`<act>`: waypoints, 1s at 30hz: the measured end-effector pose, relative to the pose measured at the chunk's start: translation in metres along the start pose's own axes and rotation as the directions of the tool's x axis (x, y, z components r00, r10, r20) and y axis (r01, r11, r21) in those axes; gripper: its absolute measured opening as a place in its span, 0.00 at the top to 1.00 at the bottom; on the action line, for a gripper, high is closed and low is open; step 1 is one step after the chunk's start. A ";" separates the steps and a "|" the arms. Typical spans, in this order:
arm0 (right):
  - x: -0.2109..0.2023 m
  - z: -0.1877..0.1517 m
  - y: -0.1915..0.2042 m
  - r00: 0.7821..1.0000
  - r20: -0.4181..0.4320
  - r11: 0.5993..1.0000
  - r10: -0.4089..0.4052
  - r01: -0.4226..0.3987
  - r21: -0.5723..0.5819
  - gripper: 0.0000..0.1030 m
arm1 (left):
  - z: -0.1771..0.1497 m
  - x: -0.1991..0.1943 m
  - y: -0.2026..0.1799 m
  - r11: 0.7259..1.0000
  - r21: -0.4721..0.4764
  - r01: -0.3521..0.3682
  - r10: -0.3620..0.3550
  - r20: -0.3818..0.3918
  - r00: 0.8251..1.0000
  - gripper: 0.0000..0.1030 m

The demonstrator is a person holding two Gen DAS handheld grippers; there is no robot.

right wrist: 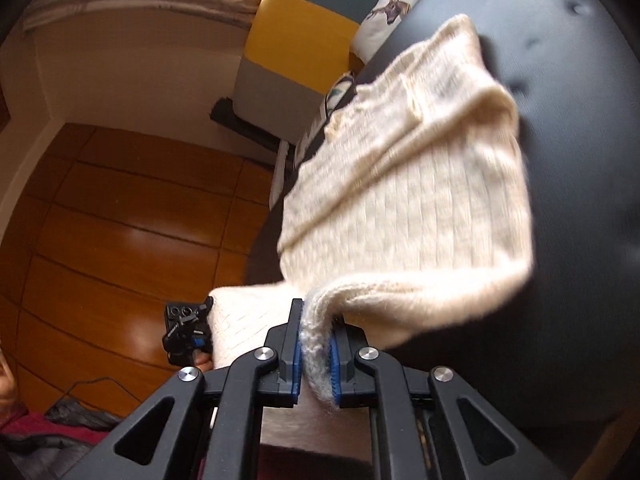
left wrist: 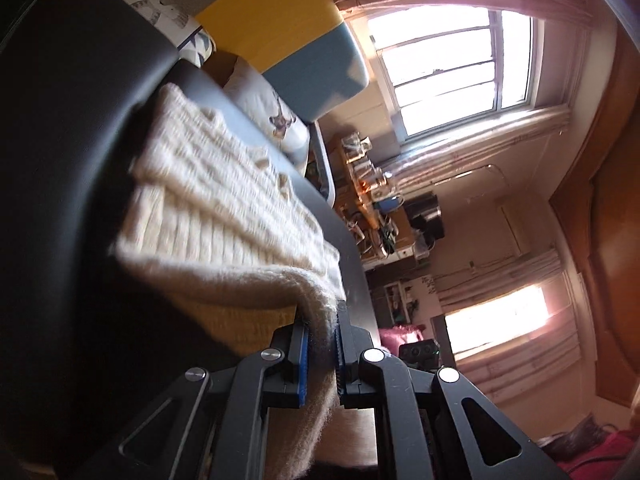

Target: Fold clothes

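My left black metal two-finger gripper (left wrist: 320, 344) and right black metal two-finger gripper (right wrist: 316, 348) look alike: angular slotted linkage arms, round silver pivot screws, blue pads lining the jaws, and a dark red garment below.

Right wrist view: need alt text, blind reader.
The right gripper is shut on the near edge of a cream ribbed knit sweater that lies partly folded on a dark padded surface. To the left, the left gripper meets the same edge above a polished wooden floor.
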State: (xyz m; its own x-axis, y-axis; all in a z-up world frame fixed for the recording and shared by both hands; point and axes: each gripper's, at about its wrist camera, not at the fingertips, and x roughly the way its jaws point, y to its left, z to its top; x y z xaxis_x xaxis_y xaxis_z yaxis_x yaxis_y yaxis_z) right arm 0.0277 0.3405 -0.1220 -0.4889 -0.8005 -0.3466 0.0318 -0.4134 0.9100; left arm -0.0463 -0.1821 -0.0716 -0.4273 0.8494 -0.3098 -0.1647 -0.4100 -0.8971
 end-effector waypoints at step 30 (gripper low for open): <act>0.057 0.145 -0.060 0.986 0.123 0.943 0.116 -0.149 0.299 0.47 | 0.146 0.109 0.124 0.861 -0.507 0.028 0.000 0.055 0.998 0.75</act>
State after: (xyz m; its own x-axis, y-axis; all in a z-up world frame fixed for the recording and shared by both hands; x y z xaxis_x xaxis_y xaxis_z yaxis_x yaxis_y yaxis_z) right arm -0.1282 0.3829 -0.1634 -0.5853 -0.7837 -0.2077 -0.1577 -0.1412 0.9773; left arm -0.2428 -0.1886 -0.1705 -0.4757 0.8298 -0.2919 0.2970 -0.1608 -0.9412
